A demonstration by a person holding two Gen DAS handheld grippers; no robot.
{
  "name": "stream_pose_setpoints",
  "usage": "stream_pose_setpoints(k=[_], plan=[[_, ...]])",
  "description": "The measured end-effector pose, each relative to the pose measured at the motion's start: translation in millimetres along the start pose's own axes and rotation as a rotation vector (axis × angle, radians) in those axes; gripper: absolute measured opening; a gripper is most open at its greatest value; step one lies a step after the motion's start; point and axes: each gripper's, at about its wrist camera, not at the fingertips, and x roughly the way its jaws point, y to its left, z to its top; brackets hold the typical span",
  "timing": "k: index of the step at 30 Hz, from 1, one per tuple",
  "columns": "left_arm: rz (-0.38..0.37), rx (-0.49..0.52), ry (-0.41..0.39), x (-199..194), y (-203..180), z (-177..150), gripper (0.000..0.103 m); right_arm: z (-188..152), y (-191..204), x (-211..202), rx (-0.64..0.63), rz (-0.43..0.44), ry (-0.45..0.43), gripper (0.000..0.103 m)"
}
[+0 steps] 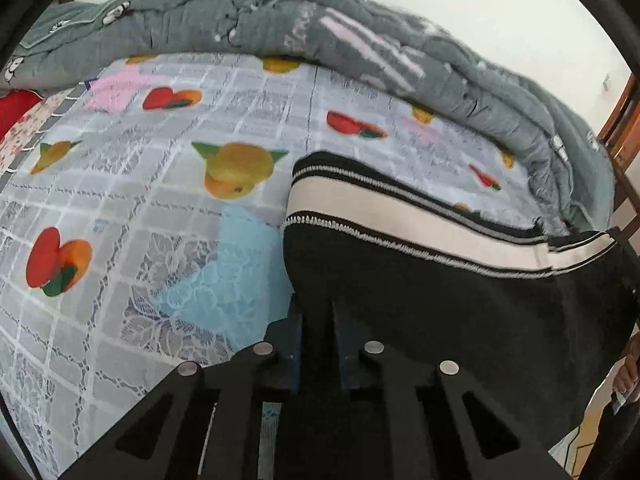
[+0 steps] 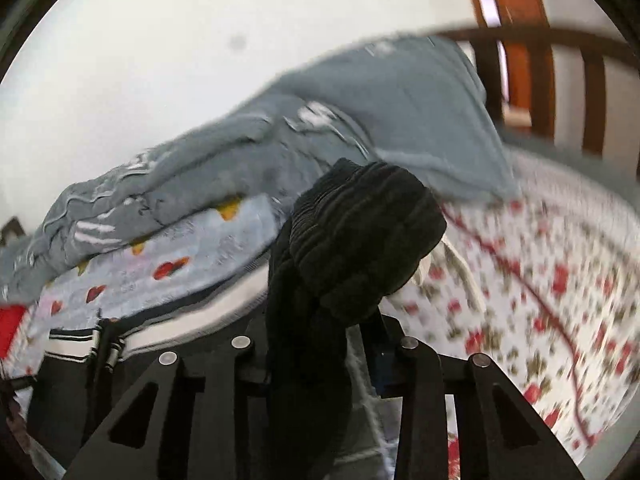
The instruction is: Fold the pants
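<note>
The pants point(image 1: 460, 292) are black with a cream side stripe edged in white stitching. In the left wrist view they hang to the right above the bed, and my left gripper point(image 1: 318, 320) is shut on their black fabric near the leg end. In the right wrist view my right gripper point(image 2: 320, 344) is shut on the bunched black ribbed waistband point(image 2: 360, 240), which stands up above the jaws. A white drawstring point(image 2: 460, 264) hangs beside it. The striped leg point(image 2: 160, 328) stretches away to the left.
A fruit-print grey bedsheet point(image 1: 160, 200) covers the bed. A rumpled grey quilt point(image 1: 320, 32) lies along the far side by the white wall. A floral red-and-white sheet point(image 2: 540, 280) lies at the right. A wooden headboard point(image 2: 520, 40) stands behind.
</note>
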Motion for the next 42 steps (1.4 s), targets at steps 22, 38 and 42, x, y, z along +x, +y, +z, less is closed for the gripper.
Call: stream_pose_setpoints(k=[22, 38, 42], plan=[[0.090, -0.098, -0.164, -49, 113, 38, 0.011, 16, 132, 10, -0.043, 0.217, -0.041, 0.032], [0.229, -0.098, -0.071, -29, 127, 15, 0.037, -69, 51, 68, 0.080, 0.075, 0.254, 0.053], [0.220, -0.099, -0.086, -41, 125, 5, 0.046, -68, 58, 42, 0.016, 0.014, 0.225, 0.053]])
